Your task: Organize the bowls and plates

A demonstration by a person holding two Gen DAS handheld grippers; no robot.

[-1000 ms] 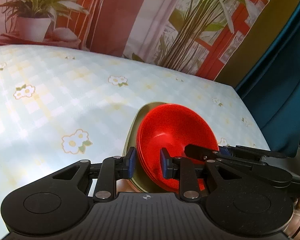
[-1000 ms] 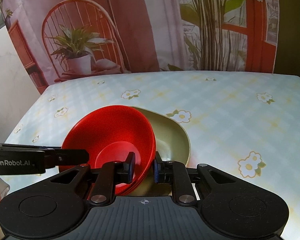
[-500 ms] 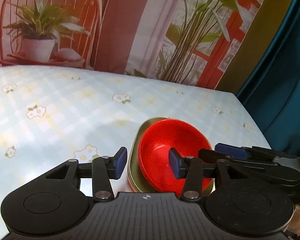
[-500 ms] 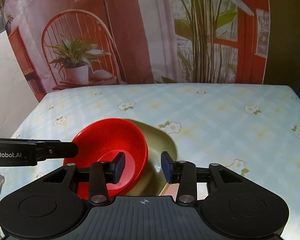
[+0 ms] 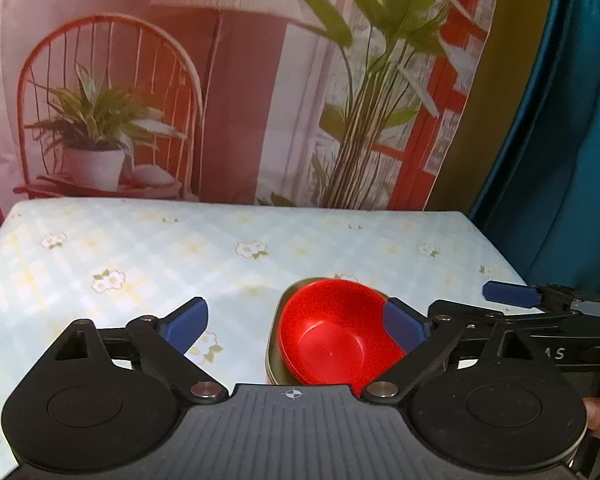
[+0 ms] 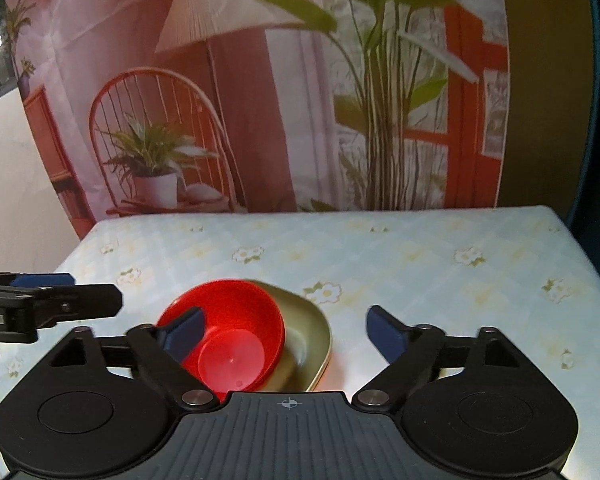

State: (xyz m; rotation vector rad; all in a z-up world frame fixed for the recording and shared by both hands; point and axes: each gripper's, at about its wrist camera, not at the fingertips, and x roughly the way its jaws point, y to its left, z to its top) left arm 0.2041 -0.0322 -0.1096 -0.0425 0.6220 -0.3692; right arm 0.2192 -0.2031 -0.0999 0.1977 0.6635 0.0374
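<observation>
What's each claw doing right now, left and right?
Left claw: open, just opened, holding nothing.
Right claw: open, just opened, holding nothing.

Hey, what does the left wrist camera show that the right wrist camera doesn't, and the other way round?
Only the left wrist view shows the teal curtain and the right gripper from the side. Only the right wrist view shows the white wall and more of the olive plate. Both show the red bowls stacked on that plate, the floral tablecloth, the printed backdrop, and wide-open jaws, just opened, holding nothing.
</observation>
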